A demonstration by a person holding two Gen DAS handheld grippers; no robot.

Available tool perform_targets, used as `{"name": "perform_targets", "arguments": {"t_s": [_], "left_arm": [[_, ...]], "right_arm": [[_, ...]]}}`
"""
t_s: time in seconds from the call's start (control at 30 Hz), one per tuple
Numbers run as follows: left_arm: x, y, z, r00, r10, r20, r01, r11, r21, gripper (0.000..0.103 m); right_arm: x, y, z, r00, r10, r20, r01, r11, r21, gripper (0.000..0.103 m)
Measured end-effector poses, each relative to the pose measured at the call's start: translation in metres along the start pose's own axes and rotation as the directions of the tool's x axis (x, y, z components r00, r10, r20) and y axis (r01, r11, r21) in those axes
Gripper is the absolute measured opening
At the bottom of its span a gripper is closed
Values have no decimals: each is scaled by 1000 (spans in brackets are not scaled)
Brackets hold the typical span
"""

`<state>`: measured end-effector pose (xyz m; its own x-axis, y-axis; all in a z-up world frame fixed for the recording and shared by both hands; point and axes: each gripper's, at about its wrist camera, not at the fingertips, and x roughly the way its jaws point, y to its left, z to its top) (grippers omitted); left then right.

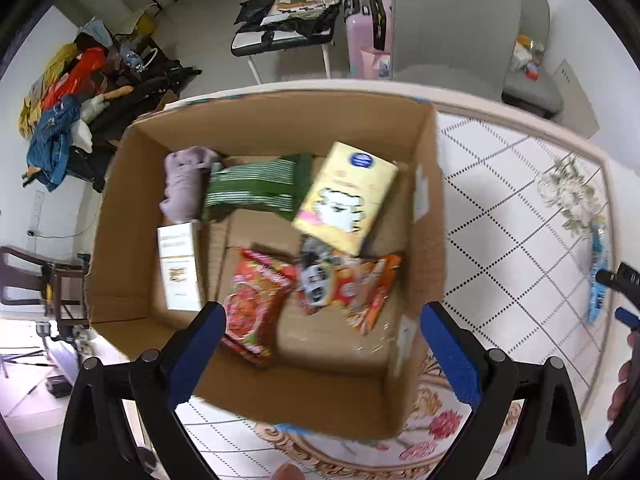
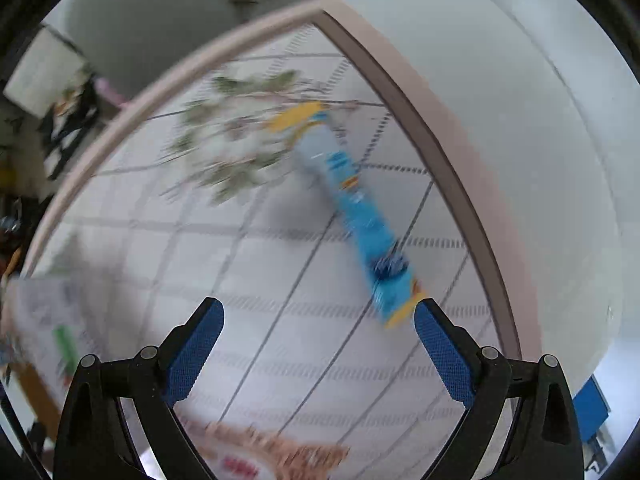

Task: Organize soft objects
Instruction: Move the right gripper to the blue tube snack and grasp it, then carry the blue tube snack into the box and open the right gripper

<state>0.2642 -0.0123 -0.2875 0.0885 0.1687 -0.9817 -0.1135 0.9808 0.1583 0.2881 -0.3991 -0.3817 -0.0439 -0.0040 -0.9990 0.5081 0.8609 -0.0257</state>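
An open cardboard box stands on the patterned tablecloth. Inside lie a lilac cloth, a green striped packet, a yellow packet, a red noodle packet, an orange packet and a white box. My left gripper is open and empty, held above the box's near side. A long blue packet lies on the cloth; it also shows in the left wrist view. My right gripper is open and empty, just short of the blue packet's near end. The right view is blurred.
The tablecloth has a diamond grid and flower prints. The table edge curves close to the right of the blue packet. Grey chairs stand behind the table. Clothes are piled on the floor at left.
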Motion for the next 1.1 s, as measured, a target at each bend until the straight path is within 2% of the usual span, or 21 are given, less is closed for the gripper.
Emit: {"name": "perform_targets", "arguments": {"t_s": [0.13,0.2,0.23,0.3,0.37,0.4,0.43,0.53,0.67,0.77,0.97,1.1], "left_arm": [[10,-25,6,997,70,19,-71,997,21,100],[14,-31,10,997,74,10,-74,997,18,100],[15,-33,11,997,78,8,-78,997,13,100],[18,-34,12,997,75,-1,-75,997,5,100],[18,-34,12,997,73,-5,-73,997,0,100],[19,-34,13,997,72,-7,-72,997,-1,100],[18,-34,13,998,68,-10,-68,998,-3,100],[12,-32,10,999,48,-8,-48,999,-3,100],[-2,-19,6,1000,6,6,-6,1000,5,100],[-16,0,2,999,-33,9,33,999,17,100],[-49,70,-9,996,-80,30,79,997,21,100],[-66,126,-13,993,-103,50,105,994,-27,100]], "right_arm": [[28,-5,28,998,-68,9,68,997,-31,98],[38,-7,37,997,-77,-8,76,997,-28,95],[44,-9,40,996,-82,-19,82,996,-26,84],[44,-11,45,998,-58,-14,58,998,-10,72],[39,-10,46,999,-48,-13,48,999,-6,44],[36,-7,45,997,-72,-9,72,997,-20,30],[33,-1,45,996,-86,-4,85,996,-41,23],[23,10,36,997,-76,-4,75,994,-79,16],[-8,28,14,1000,24,2,-24,994,-109,15],[-46,51,-12,992,120,21,-116,982,-146,15],[-139,120,-90,953,301,48,-276,919,-282,15],[-182,171,-142,924,381,10,-350,859,-373,15]]}}
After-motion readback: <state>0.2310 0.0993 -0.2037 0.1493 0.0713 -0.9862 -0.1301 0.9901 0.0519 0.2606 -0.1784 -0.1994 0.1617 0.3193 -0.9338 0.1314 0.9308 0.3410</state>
